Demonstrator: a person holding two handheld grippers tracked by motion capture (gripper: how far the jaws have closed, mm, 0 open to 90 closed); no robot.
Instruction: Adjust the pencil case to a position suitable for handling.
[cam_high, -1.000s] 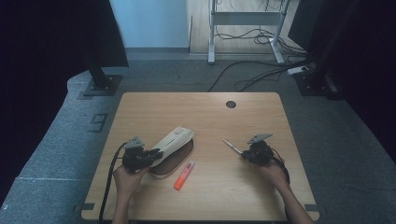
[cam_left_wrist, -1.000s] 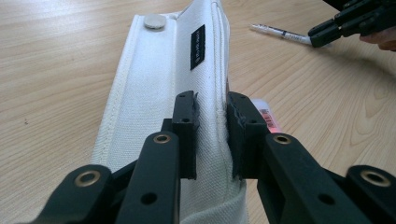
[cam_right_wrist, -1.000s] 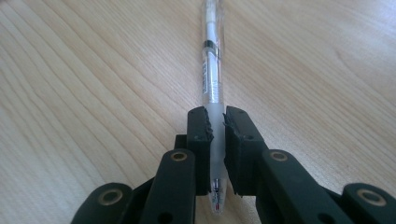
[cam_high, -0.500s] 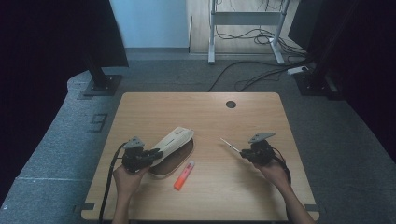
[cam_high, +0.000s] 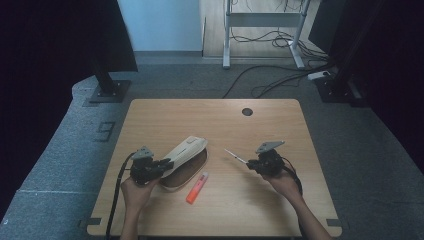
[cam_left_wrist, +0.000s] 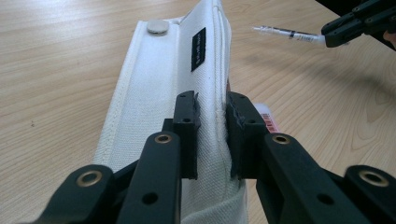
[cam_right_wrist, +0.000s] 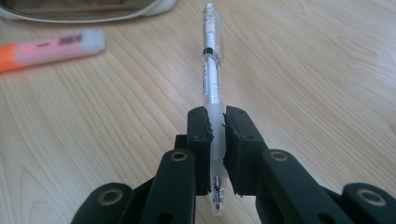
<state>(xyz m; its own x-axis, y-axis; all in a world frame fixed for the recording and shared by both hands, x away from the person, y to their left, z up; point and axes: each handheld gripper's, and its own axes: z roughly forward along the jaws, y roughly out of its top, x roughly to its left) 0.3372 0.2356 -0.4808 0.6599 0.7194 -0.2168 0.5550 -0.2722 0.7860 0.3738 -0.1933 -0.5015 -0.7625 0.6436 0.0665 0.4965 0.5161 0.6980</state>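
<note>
Step in hand, judged: loading the clear plastic ballpoint pen into the white canvas pencil case with brown lining. Left gripper: jaws pressed on the upper fabric edge of the case, pinching it, at lower left of centre in the high view. Right gripper: jaws pinching the pen near its frosted grip end, barrel pointing away toward upper centre of the right gripper view, clear of the light wooden table. Pen seen right of centre in the high view, near the case but apart from it. Hold the canvas edge lifted so the mouth gapes. Align the pen barrel with the long axis of the opening before advancing. Enter tip first at a shallow angle. Avoid the orange highlighter with white cap lying just beside the case. Release only once most of the barrel lies inside, likely preventing roll-out.
</note>
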